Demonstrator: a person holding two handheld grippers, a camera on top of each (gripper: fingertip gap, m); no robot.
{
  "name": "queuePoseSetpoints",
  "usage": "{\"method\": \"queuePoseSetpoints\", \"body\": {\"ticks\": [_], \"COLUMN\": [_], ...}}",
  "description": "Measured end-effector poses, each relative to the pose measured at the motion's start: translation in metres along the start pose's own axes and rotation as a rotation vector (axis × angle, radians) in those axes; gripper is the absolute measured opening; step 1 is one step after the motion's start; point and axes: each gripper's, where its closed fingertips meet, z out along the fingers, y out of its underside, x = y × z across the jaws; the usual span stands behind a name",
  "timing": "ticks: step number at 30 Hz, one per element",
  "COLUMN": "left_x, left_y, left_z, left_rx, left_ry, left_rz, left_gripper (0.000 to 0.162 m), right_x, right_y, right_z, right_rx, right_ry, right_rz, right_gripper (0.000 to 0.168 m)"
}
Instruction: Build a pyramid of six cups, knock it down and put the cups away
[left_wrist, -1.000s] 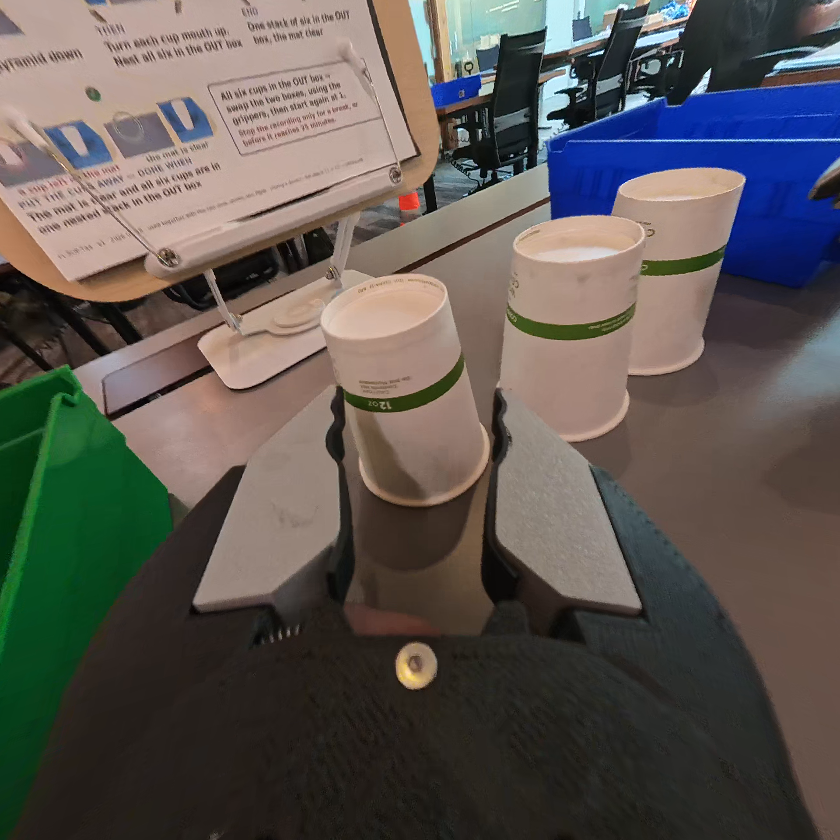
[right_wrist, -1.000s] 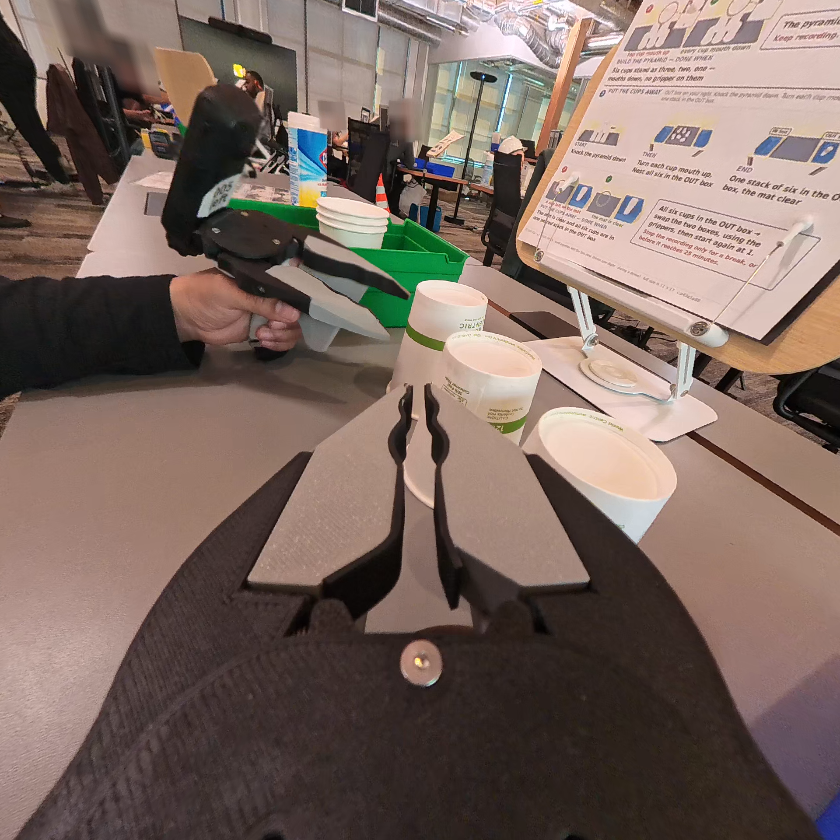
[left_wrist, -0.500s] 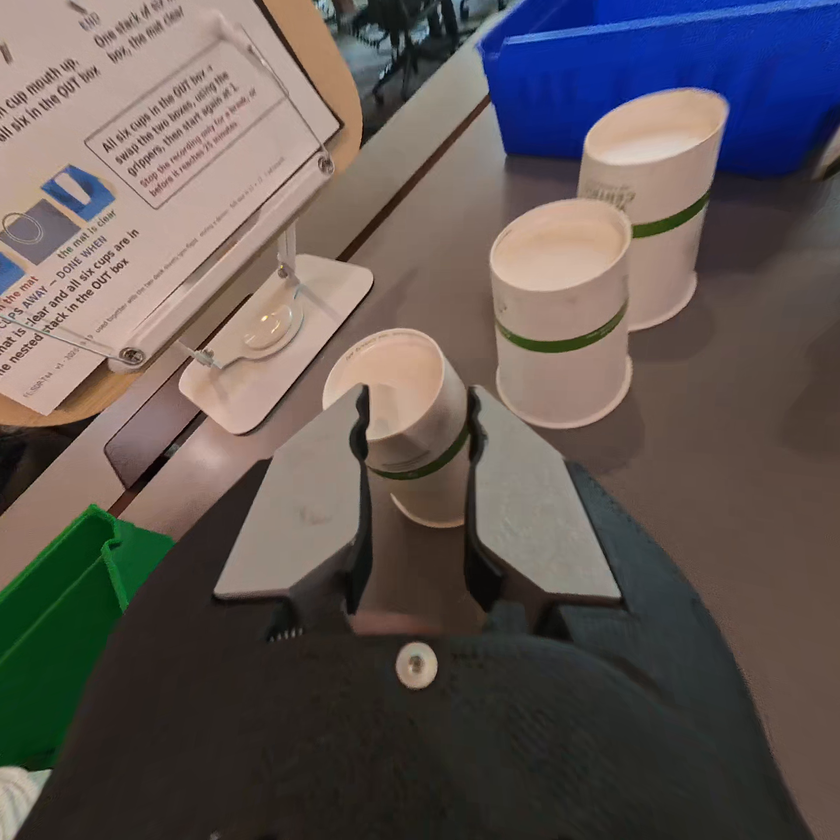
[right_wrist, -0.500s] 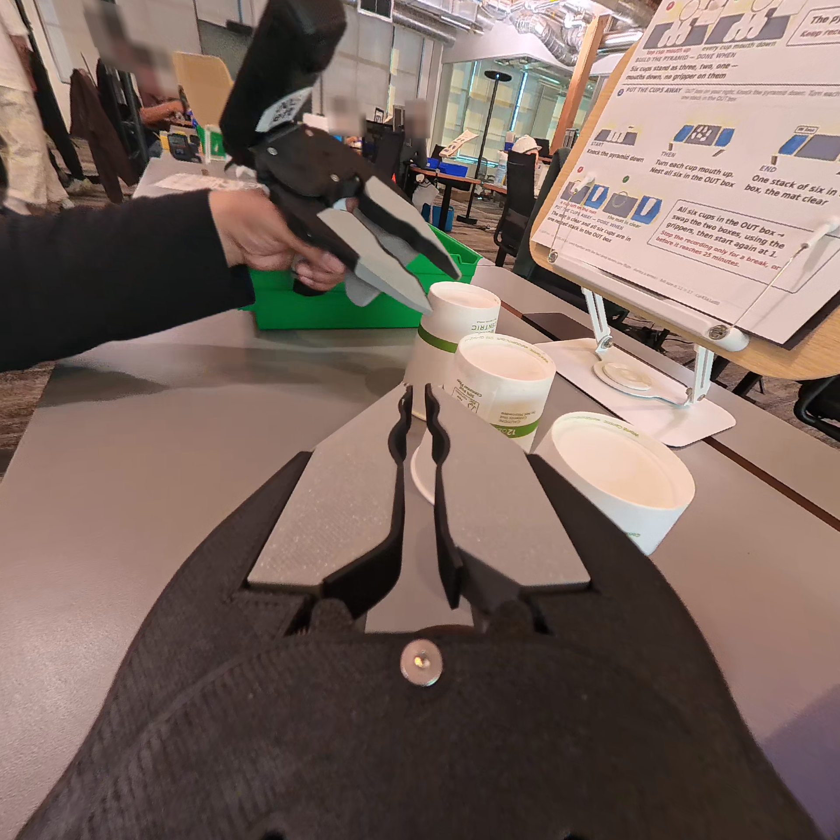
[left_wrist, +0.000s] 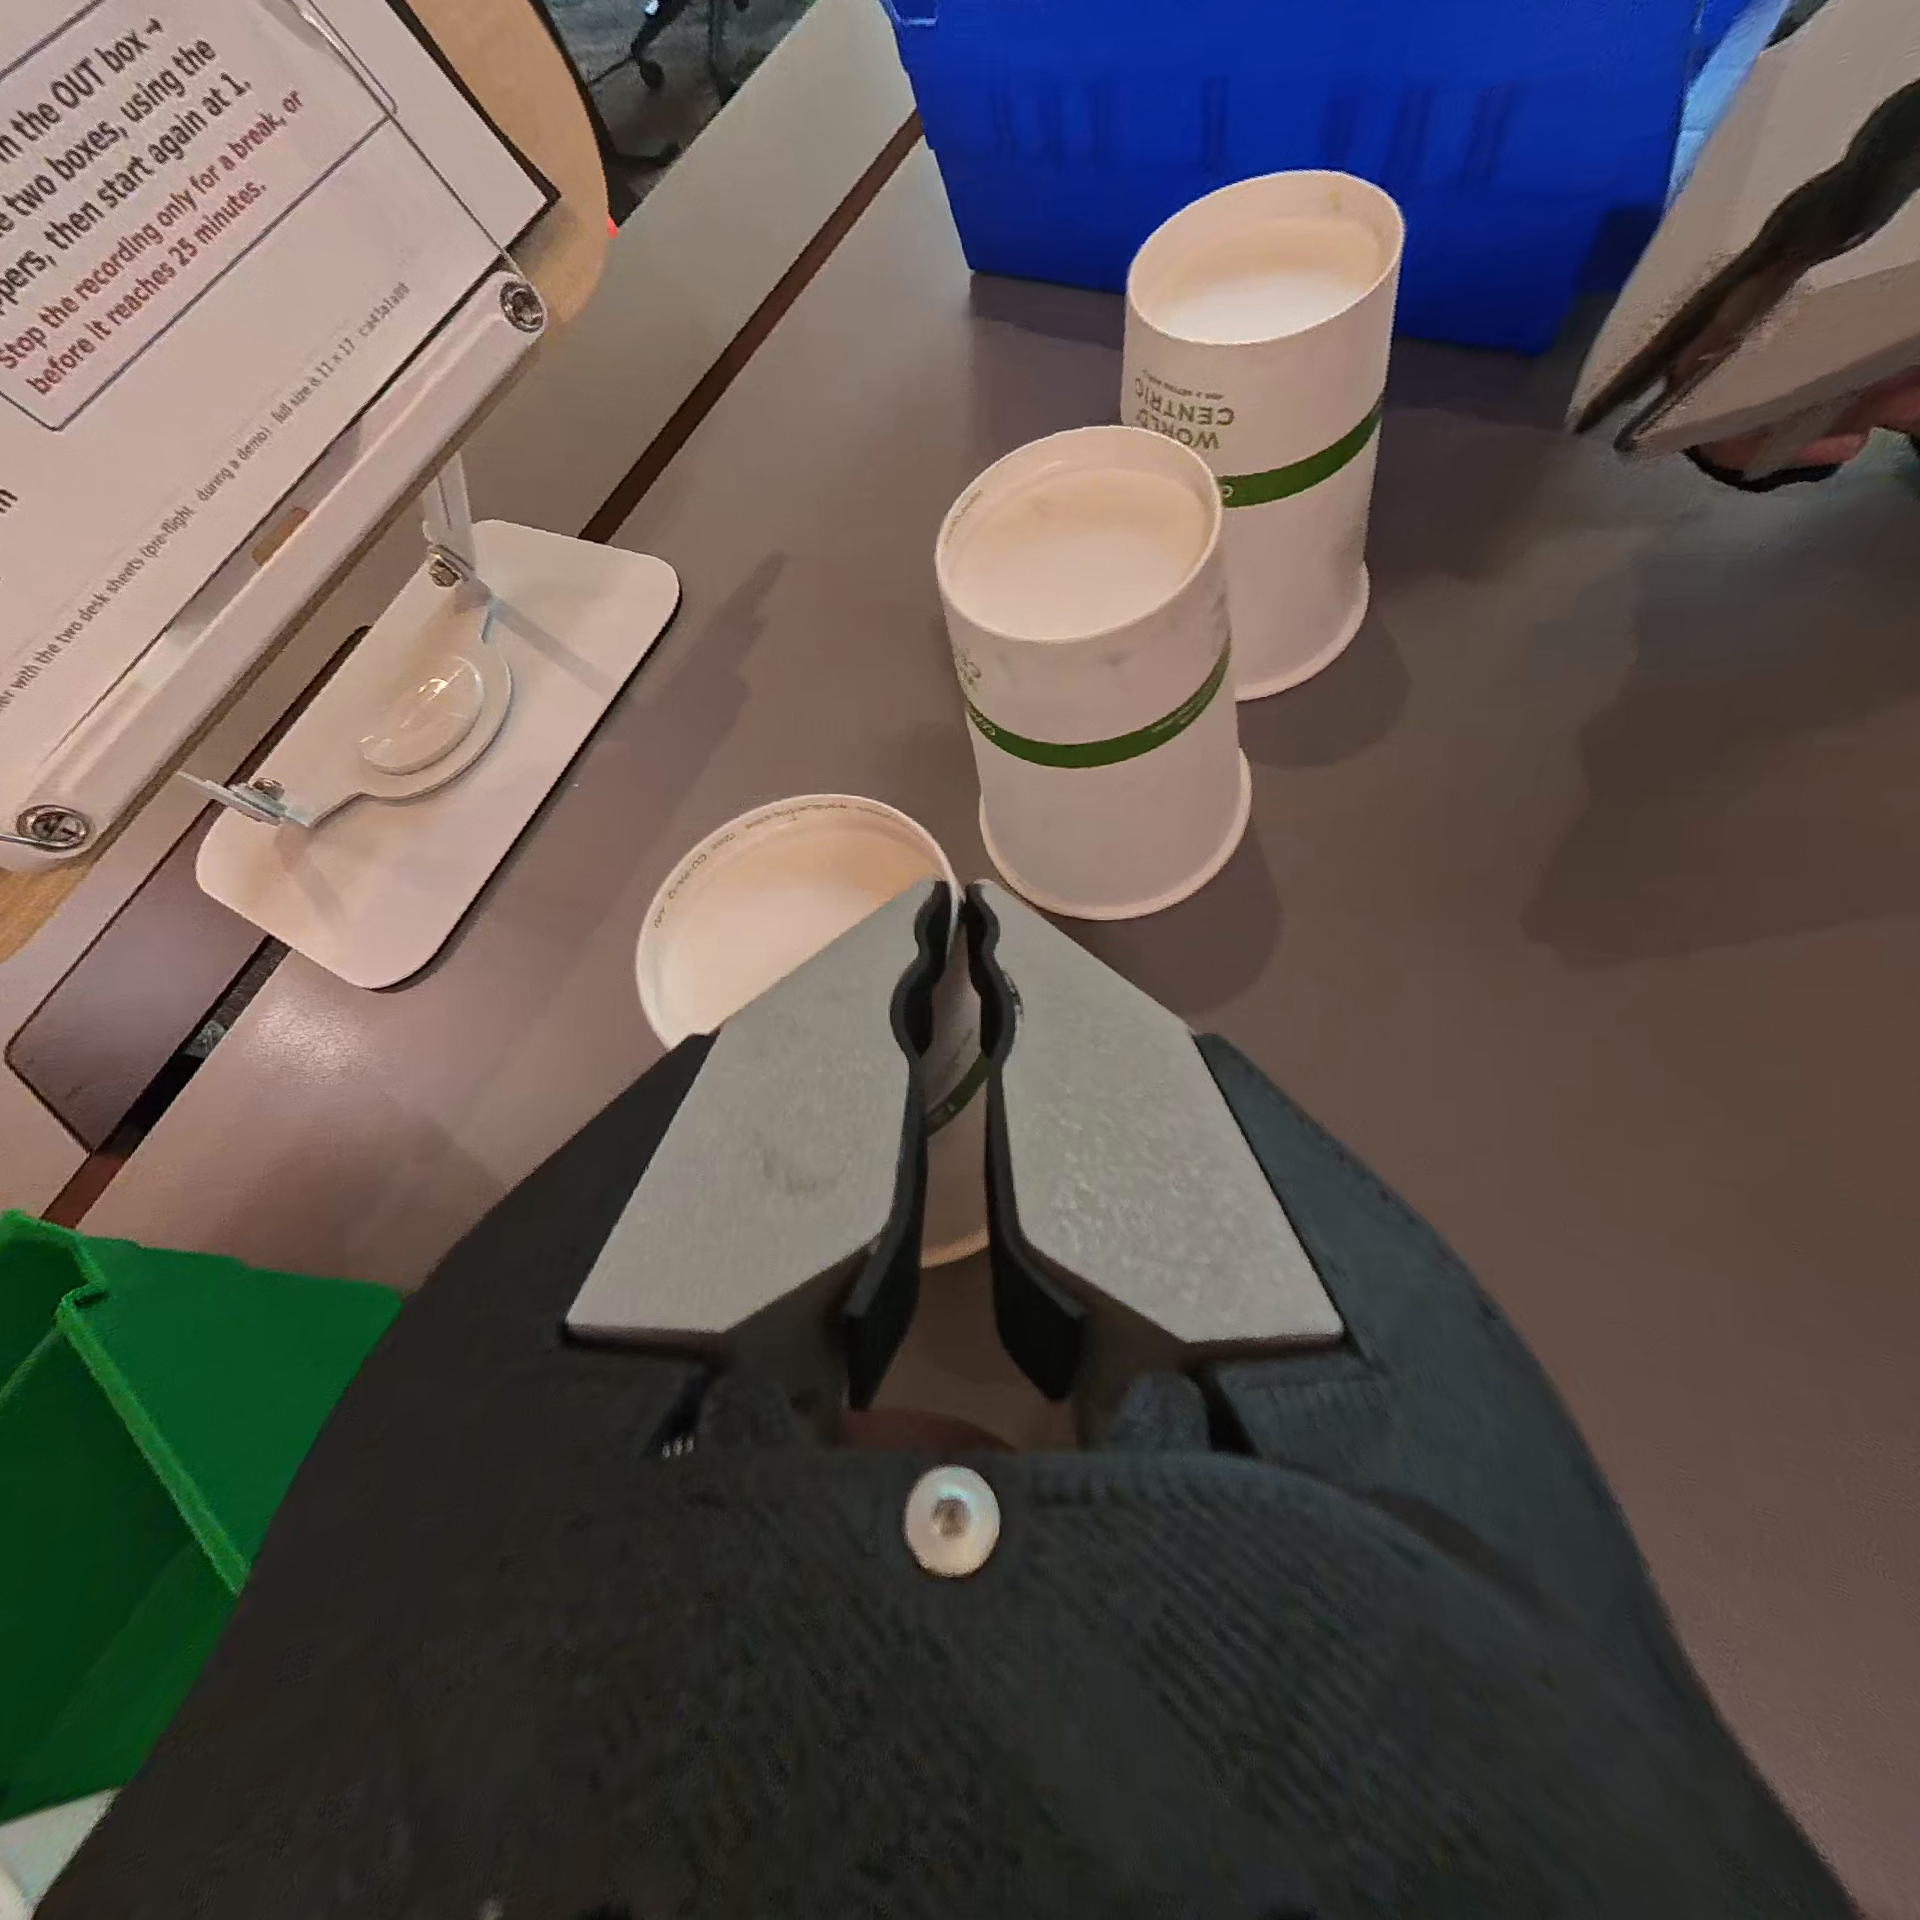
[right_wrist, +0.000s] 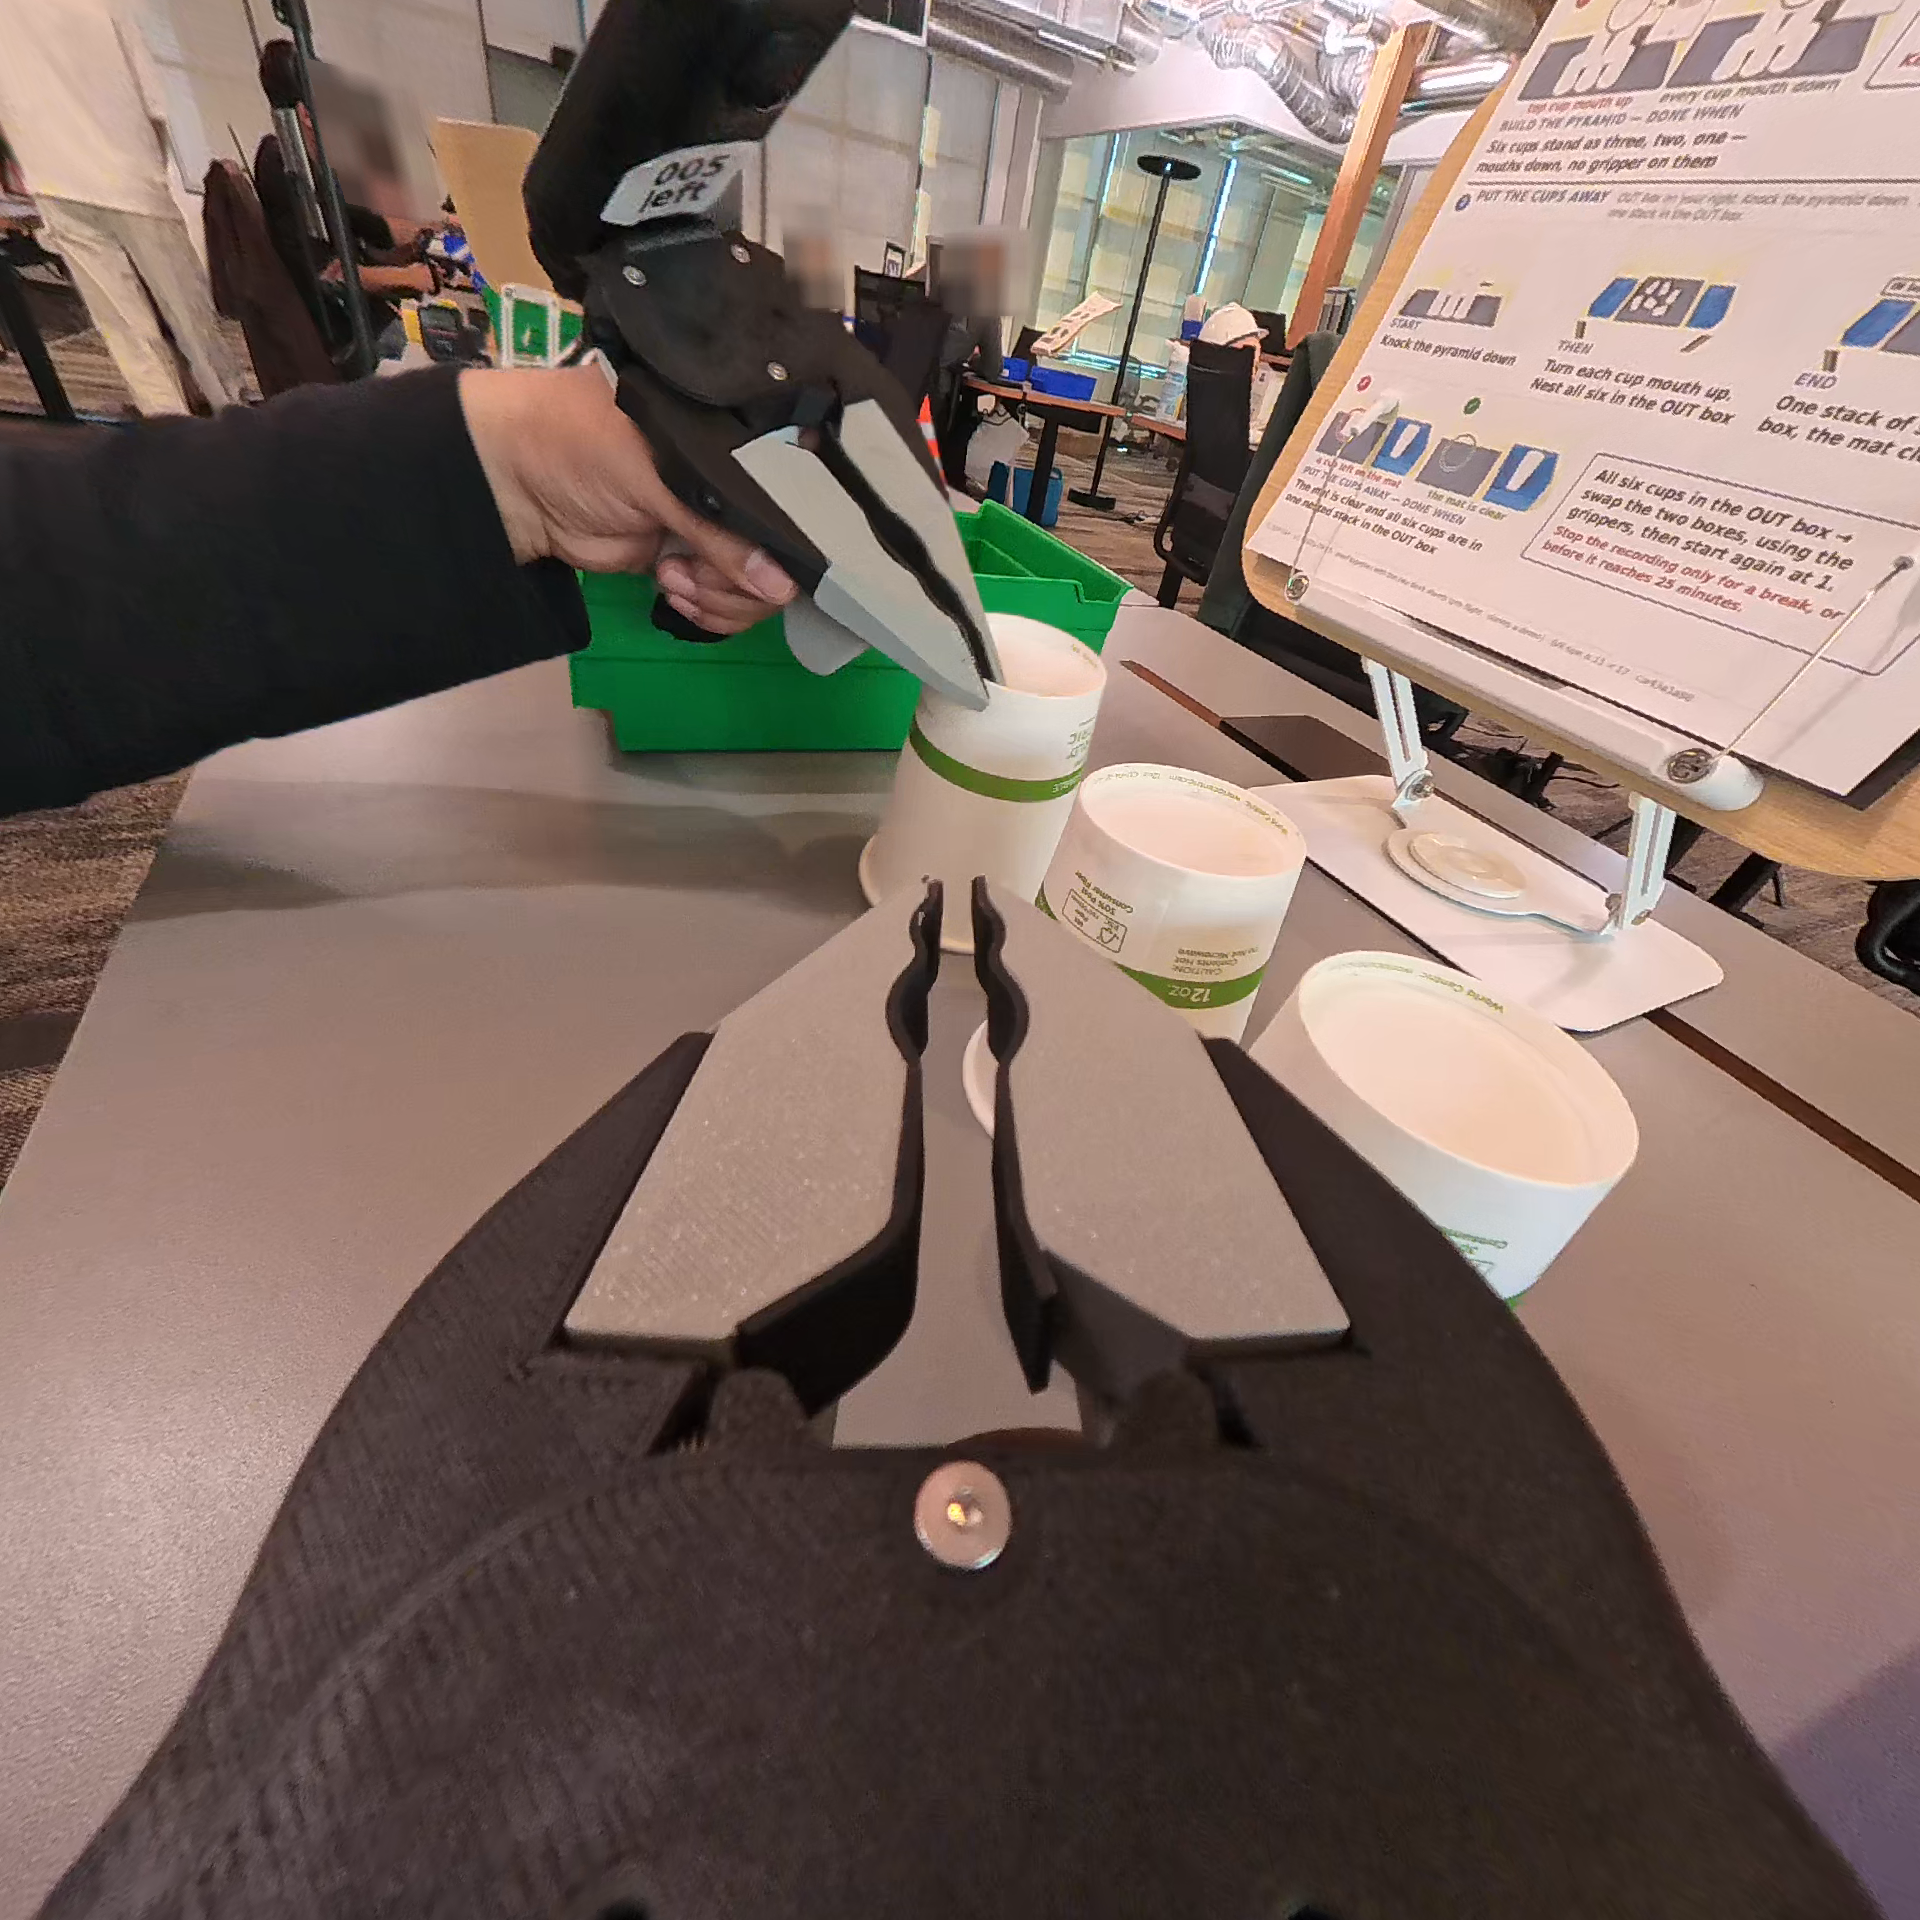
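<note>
left wrist view: left hand-held gripper (left_wrist: 951, 904) nearly closed, tips over the near cup (left_wrist: 769, 935)'s upturned base, holding nothing
right hand-held gripper (right_wrist: 951, 899): nearly closed, empty
cups: three mouth-down in a row on the surface (left_wrist: 1558, 1039)
risk: a low tip could tilt the near cup into the middle cup (left_wrist: 1101, 727)

bright even indoor light, soft shadows, wide-angle edge distortion, blurred background

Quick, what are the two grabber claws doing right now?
Left gripper: closed, empty, tips at the top of the nearest upside-down cup.
Right gripper: closed, holding nothing, hovering near the cups.
</note>
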Motion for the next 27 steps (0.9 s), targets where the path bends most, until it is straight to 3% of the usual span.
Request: {"method": "queuePoseSetpoints", "body": {"ticks": [14, 21, 27], "left_x": [0.018, 0.011, -0.017], "left_y": [-0.013, -0.018, -0.023], "left_z": [0.004, 0.002, -0.022], "left_rx": [0.060, 0.094, 0.296], "left_ry": [0.079, 0.038, -0.078], "left_rz": [-0.066, -0.086, -0.197], "left_gripper": [0.001, 0.042, 0.054], "right_x": [0.002, 0.000, 0.003], "right_y": [-0.002, -0.001, -0.001], "right_z": [-0.001, 0.000, -0.001], "right_rx": [0.007, 0.001, 0.006], "right_ry": [0.007, -0.001, 0.008], "right_rz": [0.004, 0.004, 0.006], "right_gripper": [0.002, 0.002, 0.002]}}
